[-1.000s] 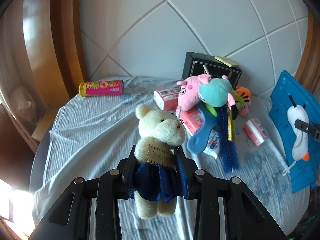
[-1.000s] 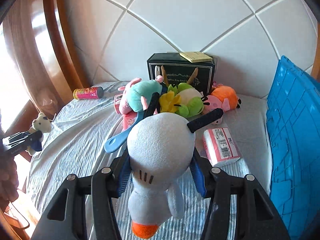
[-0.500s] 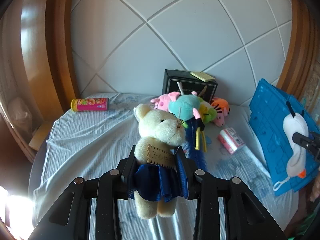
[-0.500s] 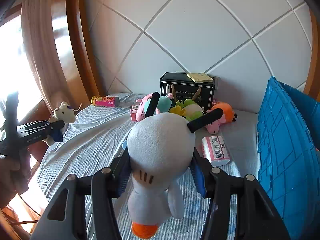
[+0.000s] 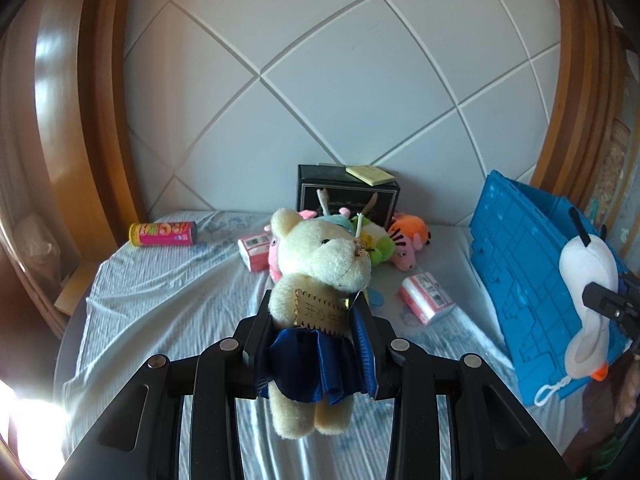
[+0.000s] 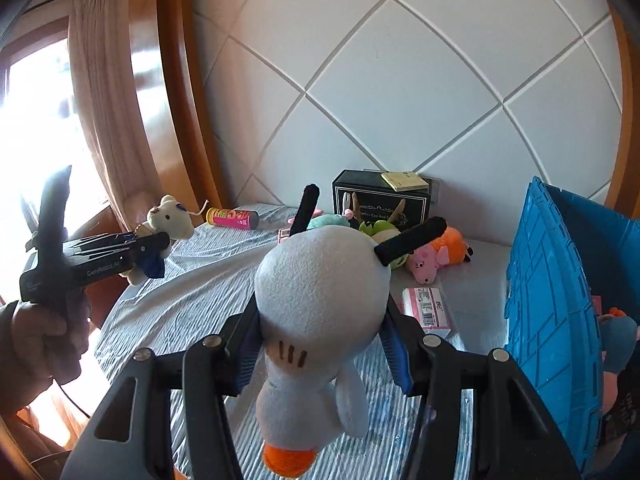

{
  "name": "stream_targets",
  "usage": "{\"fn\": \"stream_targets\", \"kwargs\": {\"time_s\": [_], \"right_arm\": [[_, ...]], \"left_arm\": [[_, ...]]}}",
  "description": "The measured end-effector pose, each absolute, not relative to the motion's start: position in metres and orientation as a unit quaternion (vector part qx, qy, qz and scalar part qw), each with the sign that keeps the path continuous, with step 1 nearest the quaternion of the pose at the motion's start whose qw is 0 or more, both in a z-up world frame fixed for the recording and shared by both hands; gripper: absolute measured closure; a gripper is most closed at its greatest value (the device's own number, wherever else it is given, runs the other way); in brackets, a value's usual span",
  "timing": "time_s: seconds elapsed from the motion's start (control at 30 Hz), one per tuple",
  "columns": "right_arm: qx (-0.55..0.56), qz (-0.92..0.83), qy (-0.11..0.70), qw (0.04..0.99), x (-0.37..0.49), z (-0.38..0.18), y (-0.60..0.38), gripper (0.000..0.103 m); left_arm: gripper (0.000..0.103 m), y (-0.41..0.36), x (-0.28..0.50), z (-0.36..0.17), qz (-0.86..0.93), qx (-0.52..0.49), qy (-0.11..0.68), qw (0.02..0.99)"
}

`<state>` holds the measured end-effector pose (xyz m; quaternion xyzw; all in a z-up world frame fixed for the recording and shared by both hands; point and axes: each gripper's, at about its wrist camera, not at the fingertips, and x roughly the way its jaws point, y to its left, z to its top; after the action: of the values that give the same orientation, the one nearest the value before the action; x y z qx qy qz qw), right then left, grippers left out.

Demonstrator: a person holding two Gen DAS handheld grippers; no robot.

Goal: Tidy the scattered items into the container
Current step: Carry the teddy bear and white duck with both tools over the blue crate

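Now we are in the carrying step, with both toys lifted above the bed [image 5: 168, 304]. At the left, our left claw [image 5: 316, 320] is pinching the cream teddy bear [image 5: 320, 264] around its blue skirt. Past it, near the far edge of the bed, a pink can [image 5: 163, 234], tissue packs [image 5: 426, 298] and a heap of soft toys [image 5: 384, 240] wait in front of a black box [image 5: 344, 196]. At the right edge stands the blue container [image 6: 552, 300], some things already inside. Our right claw [image 6: 320, 344] is pinching the white plush duck [image 6: 320, 300], just beside the container wall. We judge the next move must bring each toy over the rim before the claw spreads.
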<state>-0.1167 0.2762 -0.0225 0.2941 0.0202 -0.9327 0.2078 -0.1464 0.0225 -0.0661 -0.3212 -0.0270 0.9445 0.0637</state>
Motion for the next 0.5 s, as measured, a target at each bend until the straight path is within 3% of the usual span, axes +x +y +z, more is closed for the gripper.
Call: {"fn": "stream_targets", "kwargs": {"time_s": [0.5], "right_arm": [[0.259, -0.947, 0.009, 0.19, -0.098, 0.012, 0.375, 0.051]], "left_arm": [[0.068, 0.107, -0.132, -0.02, 0.951, -0.305, -0.019, 0.051]]}}
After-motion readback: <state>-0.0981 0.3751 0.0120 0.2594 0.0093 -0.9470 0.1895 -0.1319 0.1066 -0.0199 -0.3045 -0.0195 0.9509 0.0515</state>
